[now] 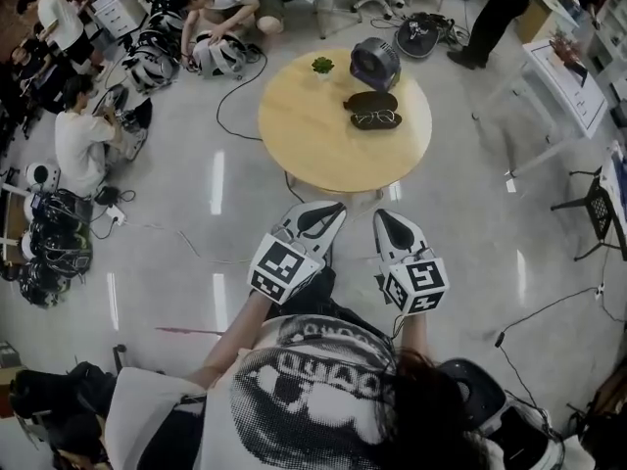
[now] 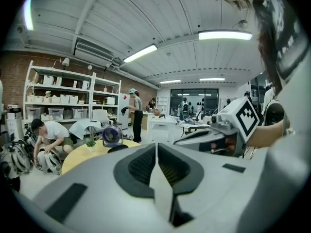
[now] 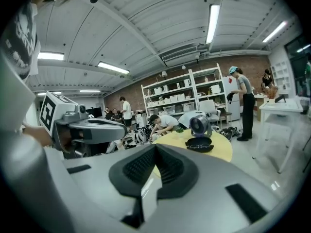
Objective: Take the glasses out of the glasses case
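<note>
An open dark glasses case (image 1: 373, 111) lies on the round wooden table (image 1: 313, 135), with the glasses (image 1: 375, 118) resting in its near half. Both grippers hover side by side over the floor, short of the table's near edge and apart from the case. My left gripper (image 1: 330, 212) is shut with nothing between its pads (image 2: 156, 148). My right gripper (image 1: 383, 220) is shut and empty too (image 3: 155, 152). In the right gripper view the case (image 3: 199, 144) sits ahead on the table (image 3: 221, 152). In the left gripper view it is only a dark lump (image 2: 118, 148).
A small fan (image 1: 375, 63) and a potted plant (image 1: 322, 66) stand behind the case. Cables (image 1: 230, 106) trail across the floor. People (image 1: 83, 140) sit among gear at the left, and one stands (image 1: 495, 13) at the back right. White desks (image 1: 568, 81) line the right.
</note>
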The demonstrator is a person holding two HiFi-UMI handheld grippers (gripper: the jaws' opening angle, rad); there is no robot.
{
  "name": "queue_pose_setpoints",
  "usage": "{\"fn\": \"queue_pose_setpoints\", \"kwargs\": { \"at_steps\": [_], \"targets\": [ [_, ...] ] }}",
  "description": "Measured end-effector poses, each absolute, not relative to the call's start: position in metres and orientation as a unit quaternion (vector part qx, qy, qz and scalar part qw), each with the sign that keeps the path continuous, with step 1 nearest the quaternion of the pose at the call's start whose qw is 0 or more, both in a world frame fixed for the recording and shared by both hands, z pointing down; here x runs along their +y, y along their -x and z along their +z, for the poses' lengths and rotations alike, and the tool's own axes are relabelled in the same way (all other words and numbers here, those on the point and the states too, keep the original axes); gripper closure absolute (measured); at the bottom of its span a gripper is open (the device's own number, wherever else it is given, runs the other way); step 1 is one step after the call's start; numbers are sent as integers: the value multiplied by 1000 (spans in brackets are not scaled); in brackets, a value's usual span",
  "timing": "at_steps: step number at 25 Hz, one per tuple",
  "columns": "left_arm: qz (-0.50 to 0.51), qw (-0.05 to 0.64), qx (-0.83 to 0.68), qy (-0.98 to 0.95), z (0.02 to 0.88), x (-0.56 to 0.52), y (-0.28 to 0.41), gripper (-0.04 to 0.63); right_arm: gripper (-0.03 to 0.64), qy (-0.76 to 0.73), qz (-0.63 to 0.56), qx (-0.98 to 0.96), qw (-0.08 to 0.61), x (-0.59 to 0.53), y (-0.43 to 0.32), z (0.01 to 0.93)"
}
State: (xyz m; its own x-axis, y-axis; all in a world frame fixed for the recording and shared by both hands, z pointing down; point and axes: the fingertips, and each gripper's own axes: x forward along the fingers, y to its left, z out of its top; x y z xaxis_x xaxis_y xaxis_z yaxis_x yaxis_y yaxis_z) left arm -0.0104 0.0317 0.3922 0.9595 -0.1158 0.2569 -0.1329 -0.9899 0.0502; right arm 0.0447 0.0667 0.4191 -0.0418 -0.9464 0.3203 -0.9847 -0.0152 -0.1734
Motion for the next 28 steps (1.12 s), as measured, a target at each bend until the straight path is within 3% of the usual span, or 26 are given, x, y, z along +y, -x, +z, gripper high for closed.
{"fn": "queue_pose_setpoints", "kwargs": {
  "at_steps": [14, 28],
  "targets": [
    [152, 29, -37, -987, 414, -111, -19, 574, 620, -691, 188, -692, 93, -72, -71, 429],
    [147, 51, 4, -988, 427, -138, -45, 574, 620, -706, 215, -665, 114, -101, -89, 447]
  ]
}}
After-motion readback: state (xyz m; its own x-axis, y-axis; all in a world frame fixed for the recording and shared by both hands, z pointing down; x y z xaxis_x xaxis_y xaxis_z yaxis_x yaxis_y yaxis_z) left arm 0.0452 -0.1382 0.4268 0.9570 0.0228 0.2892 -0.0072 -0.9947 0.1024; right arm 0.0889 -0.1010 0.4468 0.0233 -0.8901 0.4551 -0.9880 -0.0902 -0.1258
